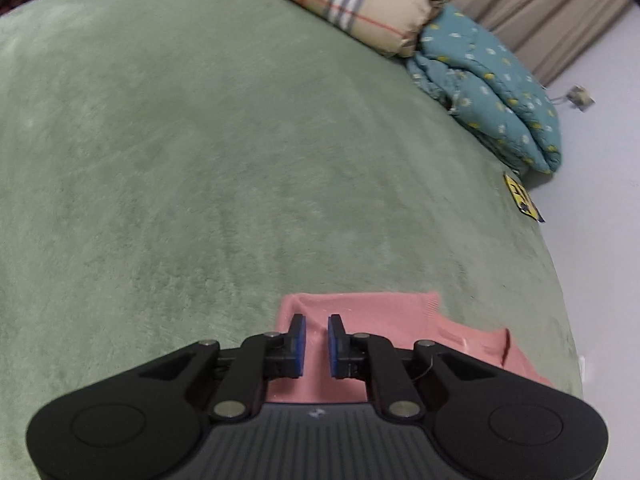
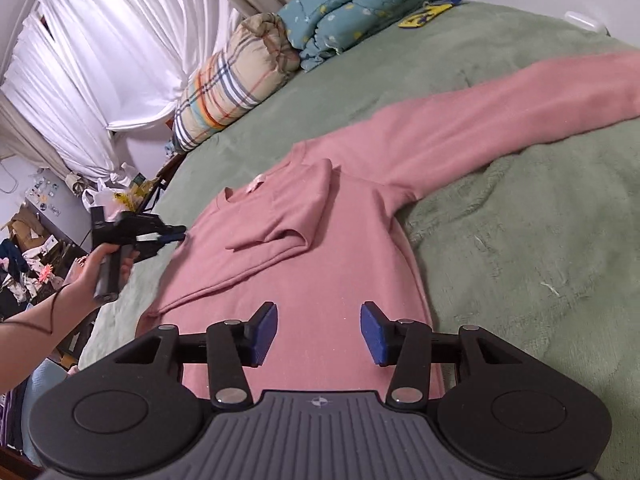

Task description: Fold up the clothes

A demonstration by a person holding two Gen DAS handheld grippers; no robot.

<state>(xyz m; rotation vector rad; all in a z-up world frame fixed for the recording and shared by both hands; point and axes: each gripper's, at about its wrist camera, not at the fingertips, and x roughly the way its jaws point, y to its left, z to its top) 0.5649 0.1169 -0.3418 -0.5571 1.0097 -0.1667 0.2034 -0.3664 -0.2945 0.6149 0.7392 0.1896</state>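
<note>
- Two pairs of blue pads to account for. Held the left gripper (image 1: 316,344) nearly together, with only a thin slit between the pads; could not tell whether any cloth was pinched in it.
- Held the right gripper (image 2: 318,332) with fingers well apart and nothing between them, hovering above the lower body of the pink sweater (image 2: 320,240).
- Lay spread front-up on the green blanket (image 2: 520,240), that sweater: one sleeve (image 2: 280,208) already folded across the chest, the other sleeve (image 2: 500,112) stretched out to the far side.
- Met the sweater's near shoulder edge with the left tips, as seen from the right wrist, with the person's hand (image 2: 104,264) around the handle.
- Sat well apart from the work, at the head of the bed: a plaid quilt (image 2: 236,84) and a teal quilt (image 2: 344,8).
- Judged the step as readying the second sleeve fold.
- Risked dragging the whole garment if the left tips had caught only a thin edge and slipped, since plush pile grips knit.
- Risked undoing the folded sleeve by brushing it with the open right fingers on the way to the outstretched one.
- Risked a crooked fold by pinching both layers at the shoulder.
</note>
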